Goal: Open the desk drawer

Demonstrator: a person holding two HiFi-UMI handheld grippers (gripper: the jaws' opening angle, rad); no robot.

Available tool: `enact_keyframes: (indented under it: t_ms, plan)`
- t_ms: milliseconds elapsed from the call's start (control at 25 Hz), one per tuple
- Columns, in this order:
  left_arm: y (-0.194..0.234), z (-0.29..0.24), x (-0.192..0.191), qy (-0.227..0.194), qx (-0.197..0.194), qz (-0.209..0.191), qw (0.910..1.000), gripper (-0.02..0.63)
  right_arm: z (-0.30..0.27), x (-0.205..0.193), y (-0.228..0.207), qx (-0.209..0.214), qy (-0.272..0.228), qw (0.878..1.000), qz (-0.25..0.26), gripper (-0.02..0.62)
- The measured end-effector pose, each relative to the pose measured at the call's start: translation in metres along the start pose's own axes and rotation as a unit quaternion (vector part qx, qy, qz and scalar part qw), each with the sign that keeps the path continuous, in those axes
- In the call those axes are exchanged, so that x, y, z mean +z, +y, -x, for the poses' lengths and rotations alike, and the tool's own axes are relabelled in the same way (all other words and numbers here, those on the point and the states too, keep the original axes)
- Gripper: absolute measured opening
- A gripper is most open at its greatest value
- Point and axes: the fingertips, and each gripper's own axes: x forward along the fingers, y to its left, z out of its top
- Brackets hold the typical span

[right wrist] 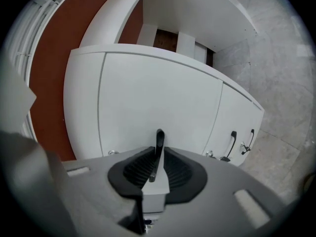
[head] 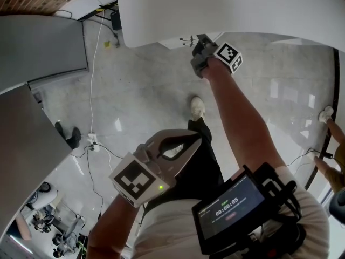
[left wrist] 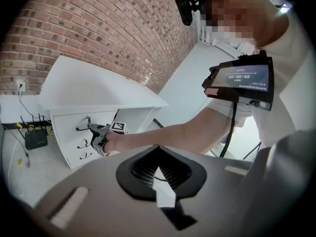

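The white desk (head: 226, 9) fills the top of the head view, and its drawer stack (left wrist: 66, 144) shows far off in the left gripper view. My right gripper (head: 200, 52) reaches under the desk edge to the top drawer. In the right gripper view the black drawer handle (right wrist: 159, 138) runs between the pads, and the right gripper (right wrist: 156, 163) is shut on it. The white drawer front (right wrist: 158, 93) looks level with its neighbours. My left gripper (head: 193, 140) hangs near my waist, shut with nothing in it; in its own view the left gripper (left wrist: 158, 149) points towards the desk.
Two more black handles (right wrist: 231, 143) sit on the lower drawers. Cables and a power strip (head: 91, 140) lie on the grey floor. A grey tabletop (head: 43, 47) is at the left. My shoe (head: 198, 108) stands below the desk. Another person's hand (head: 331, 169) shows at the right edge.
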Motion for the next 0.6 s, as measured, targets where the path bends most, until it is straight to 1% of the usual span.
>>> enact_keyframes:
  t_ms: [280,440,600]
  plan:
    - [-0.001,0.008,-0.004,-0.006,0.0,-0.001,1.0,0.006,0.004,-0.005,0.006,0.004,0.001,1.0,-0.004,0.032]
    - [-0.007,0.007,-0.01,-0.004,-0.004,-0.008,1.0,0.006,0.013,-0.011,0.003,0.003,0.002,1.0,-0.007,0.031]
    - [-0.007,0.009,-0.012,-0.001,-0.006,-0.004,1.0,0.006,0.019,-0.013,-0.001,0.0,-0.005,1.0,-0.015,0.029]
